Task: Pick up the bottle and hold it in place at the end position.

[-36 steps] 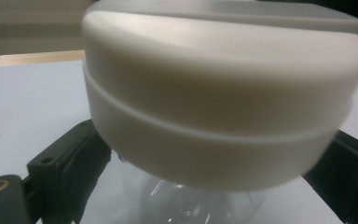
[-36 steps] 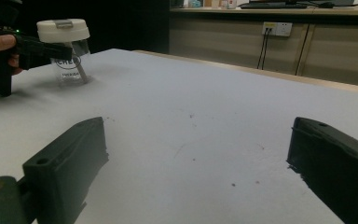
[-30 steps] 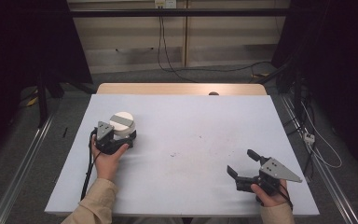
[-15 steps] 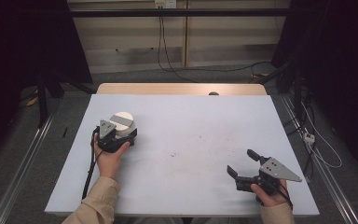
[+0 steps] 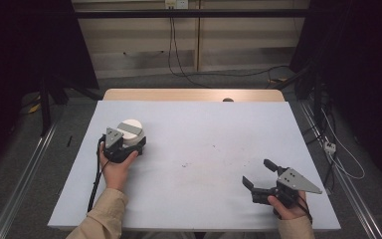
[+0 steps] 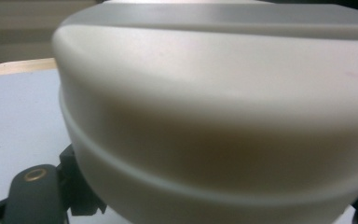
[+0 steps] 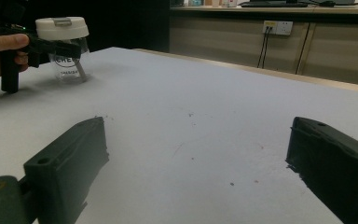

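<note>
I saw the left gripper point(image 5: 129, 137) at about nine o'clock on the white table point(image 5: 204, 149). Its jaws had just been closing and were clamped on the white lid of the clear jar point(image 7: 65, 46), which stood upright there. The right gripper point(image 5: 259, 175) rested near four o'clock, well apart from the jar, with jaws wide apart and nothing between them.

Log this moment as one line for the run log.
left gripper: jaws just closed on white-lidded jar | right gripper: open, resting on table
</note>
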`<state>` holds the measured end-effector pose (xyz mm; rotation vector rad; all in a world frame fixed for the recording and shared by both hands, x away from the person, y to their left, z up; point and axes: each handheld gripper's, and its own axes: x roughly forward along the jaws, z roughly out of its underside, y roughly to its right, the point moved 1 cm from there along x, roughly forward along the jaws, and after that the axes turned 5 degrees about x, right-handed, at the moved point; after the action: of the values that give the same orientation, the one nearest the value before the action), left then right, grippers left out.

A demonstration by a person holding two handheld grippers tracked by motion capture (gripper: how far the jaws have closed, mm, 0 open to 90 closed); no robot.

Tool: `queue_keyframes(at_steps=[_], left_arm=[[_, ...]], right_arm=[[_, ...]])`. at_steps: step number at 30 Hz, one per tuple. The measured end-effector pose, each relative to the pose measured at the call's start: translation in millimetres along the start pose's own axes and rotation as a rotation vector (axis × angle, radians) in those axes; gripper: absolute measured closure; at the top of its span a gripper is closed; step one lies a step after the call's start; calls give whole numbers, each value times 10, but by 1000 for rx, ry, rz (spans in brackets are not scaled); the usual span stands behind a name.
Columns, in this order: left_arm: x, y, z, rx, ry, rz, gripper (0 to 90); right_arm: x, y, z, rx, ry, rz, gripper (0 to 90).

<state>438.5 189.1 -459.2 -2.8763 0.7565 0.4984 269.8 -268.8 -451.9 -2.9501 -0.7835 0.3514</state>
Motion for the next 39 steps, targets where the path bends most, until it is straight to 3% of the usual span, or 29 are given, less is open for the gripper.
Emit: queue_keyframes(at_steps=[4, 11, 18, 26, 39], left_arm=[[-6, 17, -22, -3, 21, 15, 180], [5, 130, -110, 26, 41, 69, 181], [68, 303, -193, 53, 43, 147, 182], [136, 451, -255, 80, 44, 196, 183], [271, 654, -306, 88, 39, 248, 184]], right_arm=[[3, 3, -3, -1, 2, 2, 45], [13, 0, -5, -3, 1, 1, 45], [11, 1, -6, -7, 1, 1, 45], [7, 4, -2, -1, 0, 3, 45], [8, 3, -1, 0, -1, 2, 44]])
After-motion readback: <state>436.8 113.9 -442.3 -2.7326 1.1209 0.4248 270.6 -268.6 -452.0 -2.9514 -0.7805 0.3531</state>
